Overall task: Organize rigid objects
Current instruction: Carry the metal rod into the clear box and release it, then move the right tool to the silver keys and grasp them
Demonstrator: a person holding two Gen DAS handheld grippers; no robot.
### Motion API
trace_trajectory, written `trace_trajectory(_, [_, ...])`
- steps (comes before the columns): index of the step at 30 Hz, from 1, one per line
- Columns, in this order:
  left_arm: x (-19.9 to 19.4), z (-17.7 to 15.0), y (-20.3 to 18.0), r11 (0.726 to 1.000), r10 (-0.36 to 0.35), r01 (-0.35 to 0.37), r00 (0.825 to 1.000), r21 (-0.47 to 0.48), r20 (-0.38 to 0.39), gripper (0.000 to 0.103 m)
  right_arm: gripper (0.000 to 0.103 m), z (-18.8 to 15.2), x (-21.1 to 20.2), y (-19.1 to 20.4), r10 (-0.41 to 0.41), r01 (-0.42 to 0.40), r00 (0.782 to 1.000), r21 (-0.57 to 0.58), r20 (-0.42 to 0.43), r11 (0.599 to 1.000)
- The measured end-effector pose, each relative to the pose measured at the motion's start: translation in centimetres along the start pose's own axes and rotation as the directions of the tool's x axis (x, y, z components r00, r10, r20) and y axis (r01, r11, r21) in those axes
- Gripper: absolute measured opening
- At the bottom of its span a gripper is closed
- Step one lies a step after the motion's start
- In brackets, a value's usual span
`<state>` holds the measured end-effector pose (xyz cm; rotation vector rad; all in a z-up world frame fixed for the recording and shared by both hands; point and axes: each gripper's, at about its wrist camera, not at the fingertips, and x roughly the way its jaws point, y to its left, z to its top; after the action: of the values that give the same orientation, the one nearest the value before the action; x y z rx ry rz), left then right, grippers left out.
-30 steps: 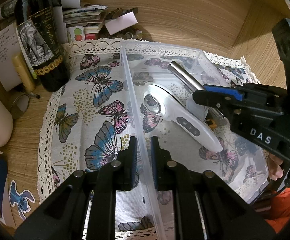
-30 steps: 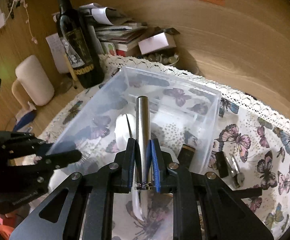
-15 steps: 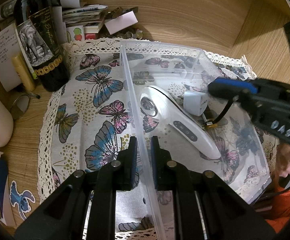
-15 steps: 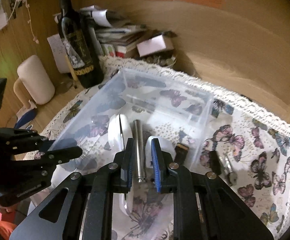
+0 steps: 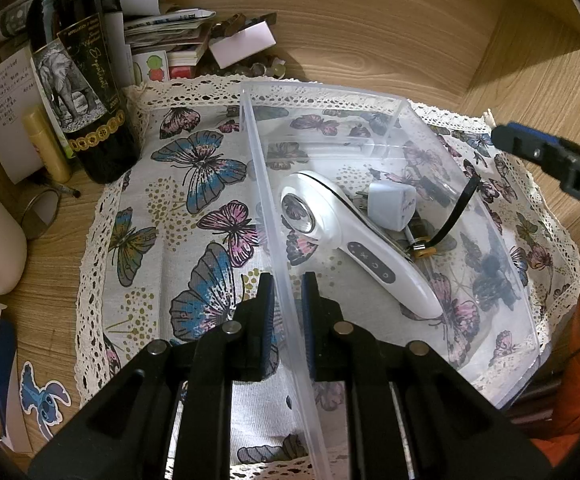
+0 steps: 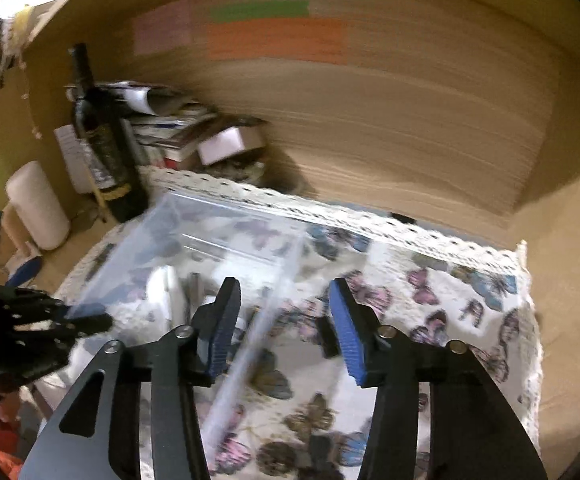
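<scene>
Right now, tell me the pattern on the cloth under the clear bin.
Butterflies, blue and pink, on a pale cloth with a white lace edge; clearest in the left wrist view.

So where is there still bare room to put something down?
Free: the butterfly cloth between the wine bottle and the clear bin, and the bin's far end. Crowded: the bin's middle and the paper pile behind.

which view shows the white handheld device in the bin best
The left wrist view: the white handheld device lies sharp and whole inside the clear bin, round lens and button row visible. The right wrist view is motion-blurred and shows it only as a white smear through the bin wall.
</scene>
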<state>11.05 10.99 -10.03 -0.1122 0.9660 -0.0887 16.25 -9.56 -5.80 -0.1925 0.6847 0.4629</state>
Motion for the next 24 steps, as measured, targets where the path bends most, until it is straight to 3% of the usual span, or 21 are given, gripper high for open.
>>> trace_trajectory(7, [0.1,-0.1,0.2,1.000,-0.002,0.002,1.000,-0.002,-0.001,0.012,0.049,-2.3,3.1,-2.9,-0.056,0.059,0.993,0.028,-0.103,0.998])
trace_trajectory(16, [0.3,-0.1,0.4,1.000,-0.001,0.001,1.000,-0.005,-0.009,0.012,0.049,-5.0,8.1,-6.5,-0.055,0.083,0.965,0.099,-0.258,0.992])
trace_trajectory(22, [0.3,-0.1,0.5,1.000,0.000,0.000,1.000,-0.005,-0.010,0.012,0.048,-5.3,8.8,-6.8,-0.053,0.079,0.965,0.094,-0.257,0.992])
trace_trajectory(24, [0.4,-0.1,0.6,1.000,-0.001,0.001,1.000,-0.006,-0.010,0.012,0.038,-5.3,8.7,-6.4,-0.047,0.070,0.967,0.083,-0.250,0.994])
